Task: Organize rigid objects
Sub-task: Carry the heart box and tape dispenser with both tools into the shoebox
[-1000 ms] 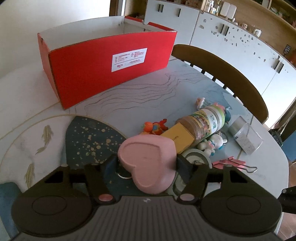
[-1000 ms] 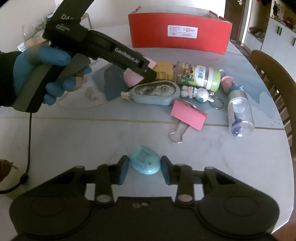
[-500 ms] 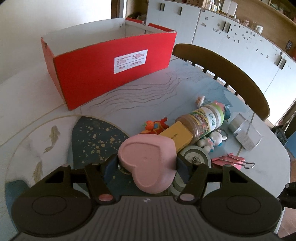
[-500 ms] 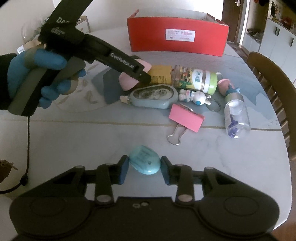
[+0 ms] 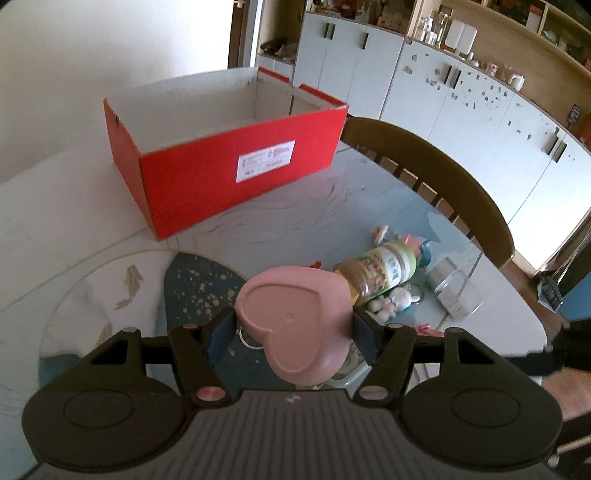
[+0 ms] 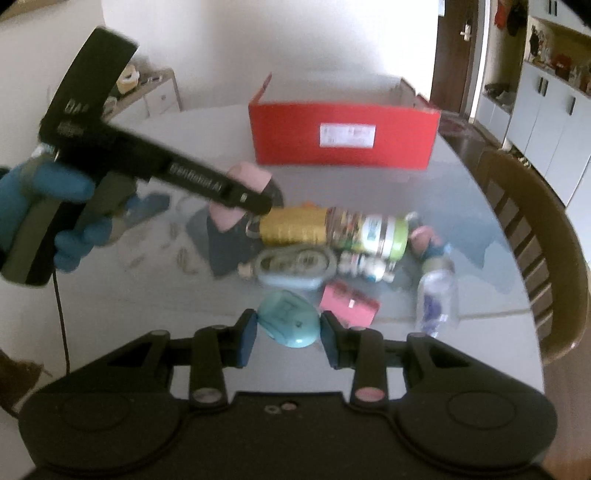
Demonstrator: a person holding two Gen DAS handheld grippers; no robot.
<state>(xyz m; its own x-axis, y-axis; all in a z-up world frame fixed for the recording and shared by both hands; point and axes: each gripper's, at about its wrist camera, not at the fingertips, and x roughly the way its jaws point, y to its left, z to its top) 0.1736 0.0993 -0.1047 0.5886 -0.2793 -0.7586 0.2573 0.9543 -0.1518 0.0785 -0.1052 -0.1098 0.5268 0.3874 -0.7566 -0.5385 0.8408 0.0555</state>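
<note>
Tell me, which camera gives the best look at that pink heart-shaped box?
The left wrist view: the pink heart box fills the centre, sharp, between the left gripper fingers. The right wrist view shows only blurred pink bits behind that gripper.

A dark wooden chair point(image 5: 436, 184) is seen at about two o'clock of the left wrist view, pushed against the pale marbled table point(image 5: 74, 236). Behind it, from twelve to three o'clock, white cabinets point(image 5: 461, 110) with dark handles are ranged under a wooden shelf point(image 5: 517, 33) of small items. At eleven o'clock of the right wrist view a low white drawer unit point(image 6: 159, 92) is set by the wall.
</note>
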